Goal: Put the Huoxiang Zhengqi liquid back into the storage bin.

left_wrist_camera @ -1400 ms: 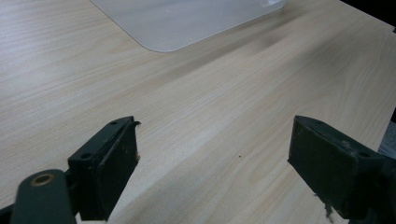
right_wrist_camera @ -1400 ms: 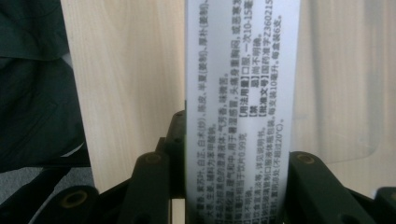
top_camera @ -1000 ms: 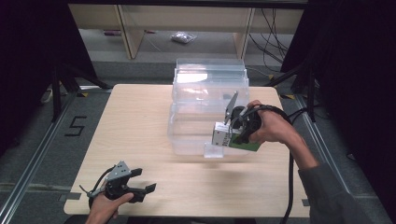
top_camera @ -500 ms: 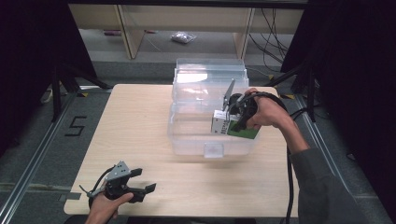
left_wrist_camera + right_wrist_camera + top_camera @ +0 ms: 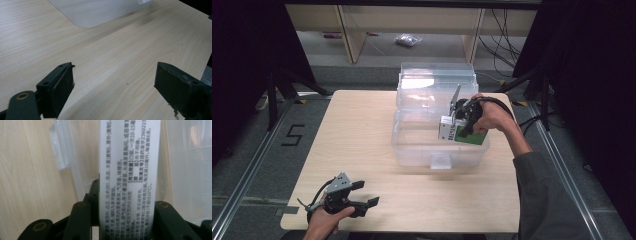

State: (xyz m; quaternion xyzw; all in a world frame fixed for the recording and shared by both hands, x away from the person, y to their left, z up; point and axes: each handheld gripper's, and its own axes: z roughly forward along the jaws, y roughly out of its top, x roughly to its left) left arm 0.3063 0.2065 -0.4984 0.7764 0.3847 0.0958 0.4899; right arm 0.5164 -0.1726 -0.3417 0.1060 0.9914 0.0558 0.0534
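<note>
White-green carton [image 5: 462, 134] clamped in right gripper [image 5: 460, 120], seemingly inside clear bin [image 5: 412, 150]; left gripper [image 5: 362, 202] spread, empty

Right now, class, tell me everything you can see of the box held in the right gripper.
The box is a small cardboard-looking carton, white with a green face, and one white side carries dense printed black text. The right gripper is shut on it, a jaw on each side. It hangs over the open clear plastic bin, near the bin's right end; whether it touches the bin's floor cannot be told. It looks closed and undamaged.
</note>
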